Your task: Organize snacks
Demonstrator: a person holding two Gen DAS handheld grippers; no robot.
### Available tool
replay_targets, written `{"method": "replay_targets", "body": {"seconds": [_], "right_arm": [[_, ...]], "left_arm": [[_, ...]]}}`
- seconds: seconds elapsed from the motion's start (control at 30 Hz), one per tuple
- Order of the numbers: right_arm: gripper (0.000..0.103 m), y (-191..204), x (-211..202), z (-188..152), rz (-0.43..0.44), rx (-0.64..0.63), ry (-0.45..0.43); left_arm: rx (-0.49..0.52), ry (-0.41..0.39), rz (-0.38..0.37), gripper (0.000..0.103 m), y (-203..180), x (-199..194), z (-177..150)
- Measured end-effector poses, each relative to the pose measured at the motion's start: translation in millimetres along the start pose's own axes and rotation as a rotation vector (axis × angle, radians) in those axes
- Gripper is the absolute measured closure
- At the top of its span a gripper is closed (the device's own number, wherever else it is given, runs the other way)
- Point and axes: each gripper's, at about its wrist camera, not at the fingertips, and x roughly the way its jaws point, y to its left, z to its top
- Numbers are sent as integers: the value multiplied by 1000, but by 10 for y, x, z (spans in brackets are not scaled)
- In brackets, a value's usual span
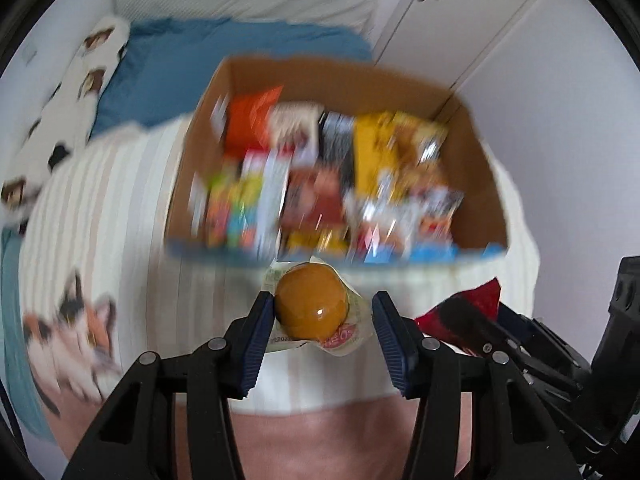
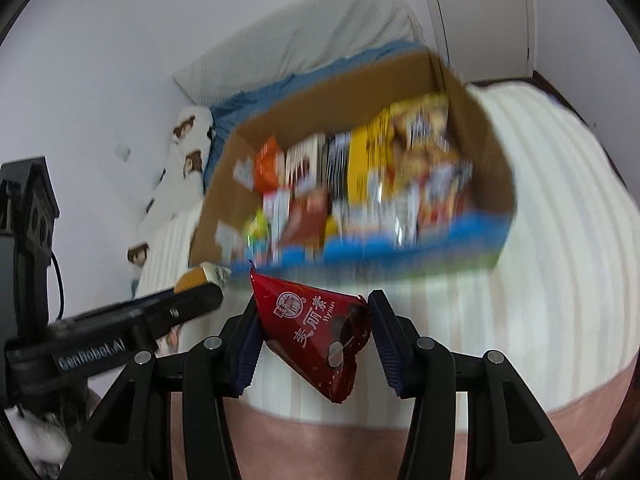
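Left hand-held gripper (image 1: 323, 312): spread wide, with the round orange-brown jelly cup in a clear crinkled wrapper (image 1: 310, 307) between the blue ribbed fingers (image 1: 258, 338), touching the left pad, apart from the right one. Whether held or merely leaning, impossible to tell. Hung just before the near rim of the open brown cardboard box with a blue printed front (image 1: 480, 184).

Right hand-held gripper (image 2: 310, 320): parted around the dark red foil chocolate-ball packet with white lettering (image 2: 316, 332), left pad against the packet's edge, crumpled right corner just touching the right pad. Pointed top corner tilted up toward the box front (image 2: 420, 240).

Cup glossy, one bright highlight, printed film flaring beneath. Packet creased, roughly triangular, a chocolate ball pictured low on its face.

Box blurred, packed with upright colourful packets: orange, yellow, black, red. Stood on the cream ribbed blanket (image 1: 132, 208) over the bed, with open blanket to left and right. Blue bedding (image 1: 224, 48) and white wall behind.
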Motion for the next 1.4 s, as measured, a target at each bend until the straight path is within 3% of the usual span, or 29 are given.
{"method": "replay_targets", "body": {"seconds": [0.2, 0.43, 0.53, 0.6, 0.67, 0.7, 0.73, 1.13, 1.4], "right_arm": [[50, -145, 230, 831, -39, 12, 32], [50, -410, 898, 1347, -119, 49, 184], [42, -497, 1185, 1404, -154, 70, 256], [16, -523, 1402, 1395, -196, 63, 338], [11, -484, 1481, 1369, -192, 43, 366], [10, -440, 1515, 1353, -215, 19, 374], [9, -416, 1530, 1339, -224, 8, 380], [6, -345, 1521, 1294, -299, -55, 383], [4, -372, 1184, 1206, -306, -42, 343]], "left_arm": [[25, -5, 46, 55, -71, 138, 863], [-17, 154, 132, 54, 303, 941, 1402], [-44, 226, 173, 54, 463, 1241, 1434], [-62, 258, 176, 52, 544, 1391, 1448], [-69, 265, 177, 31, 576, 1437, 1441], [-68, 268, 175, 14, 578, 1461, 1423], [-67, 266, 175, 10, 574, 1461, 1417], [-43, 233, 169, 9, 453, 1397, 1133], [-48, 168, 176, 8, 408, 1081, 1027]]}}
